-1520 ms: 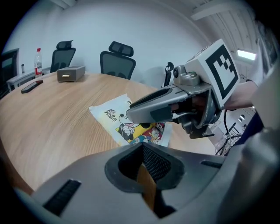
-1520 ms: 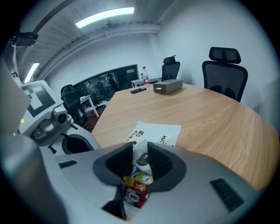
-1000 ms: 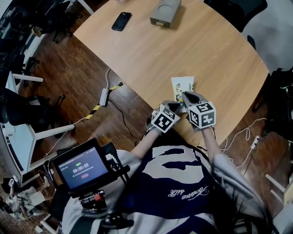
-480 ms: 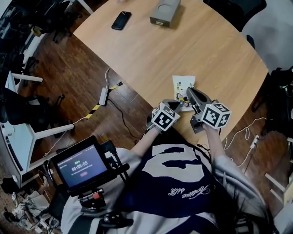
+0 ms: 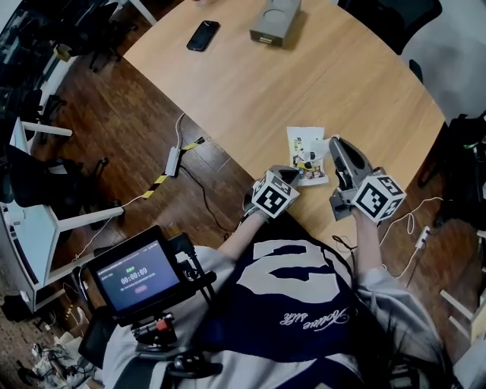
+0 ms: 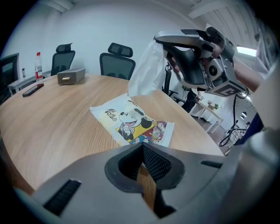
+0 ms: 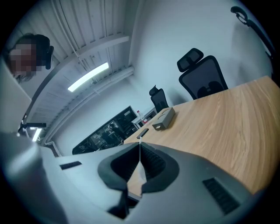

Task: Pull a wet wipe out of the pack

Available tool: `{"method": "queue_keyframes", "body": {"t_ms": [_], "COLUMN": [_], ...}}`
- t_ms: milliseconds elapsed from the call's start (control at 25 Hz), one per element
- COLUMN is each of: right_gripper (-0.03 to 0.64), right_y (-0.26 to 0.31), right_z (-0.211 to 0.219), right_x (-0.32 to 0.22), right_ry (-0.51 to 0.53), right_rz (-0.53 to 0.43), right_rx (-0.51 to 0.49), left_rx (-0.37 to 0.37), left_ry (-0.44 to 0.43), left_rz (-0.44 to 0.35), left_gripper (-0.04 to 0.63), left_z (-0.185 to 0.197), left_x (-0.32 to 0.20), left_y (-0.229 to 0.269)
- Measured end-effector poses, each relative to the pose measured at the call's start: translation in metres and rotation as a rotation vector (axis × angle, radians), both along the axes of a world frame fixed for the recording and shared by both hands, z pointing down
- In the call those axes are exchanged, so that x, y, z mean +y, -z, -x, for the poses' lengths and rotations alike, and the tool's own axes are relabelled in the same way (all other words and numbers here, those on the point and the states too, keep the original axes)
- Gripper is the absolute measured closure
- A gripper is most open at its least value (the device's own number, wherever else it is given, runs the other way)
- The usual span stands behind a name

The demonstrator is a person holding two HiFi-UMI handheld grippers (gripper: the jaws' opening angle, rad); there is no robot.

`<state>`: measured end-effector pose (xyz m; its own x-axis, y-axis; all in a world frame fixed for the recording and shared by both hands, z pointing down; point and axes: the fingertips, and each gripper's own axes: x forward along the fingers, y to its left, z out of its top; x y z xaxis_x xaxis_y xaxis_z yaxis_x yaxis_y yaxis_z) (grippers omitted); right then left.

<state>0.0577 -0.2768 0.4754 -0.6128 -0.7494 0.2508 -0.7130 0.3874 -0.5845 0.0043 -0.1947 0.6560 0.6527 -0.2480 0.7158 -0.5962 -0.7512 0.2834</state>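
Observation:
The wet wipe pack (image 5: 306, 156), white with cartoon print, lies flat near the table's front edge; in the left gripper view the pack (image 6: 133, 122) lies just beyond my jaws. My left gripper (image 5: 291, 177) is shut at the pack's near end, its tips (image 6: 142, 145) meeting with only wood showing behind. My right gripper (image 5: 335, 144) is raised above the pack's right side, shut on a white wet wipe (image 6: 146, 70) that hangs from its tips (image 6: 159, 38) toward the pack. In the right gripper view a thin white sliver of wipe (image 7: 140, 168) sits between the closed jaws (image 7: 140, 146).
A black phone (image 5: 203, 35) and a grey box (image 5: 275, 23) lie at the table's far side. Office chairs (image 6: 117, 65) stand behind the table, and a bottle (image 6: 38, 65) stands at the far left. Cables and a power strip (image 5: 172, 159) lie on the floor to the left.
My right gripper has risen and swung to the right away from the pack, drawing the white wipe up with it. The left gripper and the pack have stayed put.

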Motion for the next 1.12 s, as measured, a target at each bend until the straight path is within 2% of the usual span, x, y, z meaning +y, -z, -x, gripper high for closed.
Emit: {"method": "queue_keyframes", "body": {"t_ms": [200, 440, 640, 960, 1120], "right_gripper": [0.612, 0.612, 0.611, 0.611, 0.611], "right_y": [-0.001, -0.032, -0.048, -0.069, -0.076], "right_z": [-0.036, -0.086, -0.109, -0.123, -0.122], "right_x": [-0.001, -0.005, -0.007, 0.019, 0.025], "right_ry": [-0.076, -0.173, -0.233, -0.255, -0.229], "right_rz": [-0.017, 0.038, 0.072, 0.113, 0.126], "right_rx": [0.08, 0.171, 0.208, 0.196, 0.211], "left_rx": [0.003, 0.006, -0.005, 0.007, 0.046], "left_ry": [0.0, -0.002, 0.003, 0.014, 0.073], "left_rz": [-0.004, -0.017, -0.005, -0.019, -0.006], "left_gripper": [0.594, 0.594, 0.594, 0.594, 0.594], "left_z": [0.001, 0.0, 0.003, 0.001, 0.003], "left_x": [-0.001, -0.003, -0.001, 0.005, 0.005], "left_y": [0.001, 0.003, 0.003, 0.01, 0.016]}}
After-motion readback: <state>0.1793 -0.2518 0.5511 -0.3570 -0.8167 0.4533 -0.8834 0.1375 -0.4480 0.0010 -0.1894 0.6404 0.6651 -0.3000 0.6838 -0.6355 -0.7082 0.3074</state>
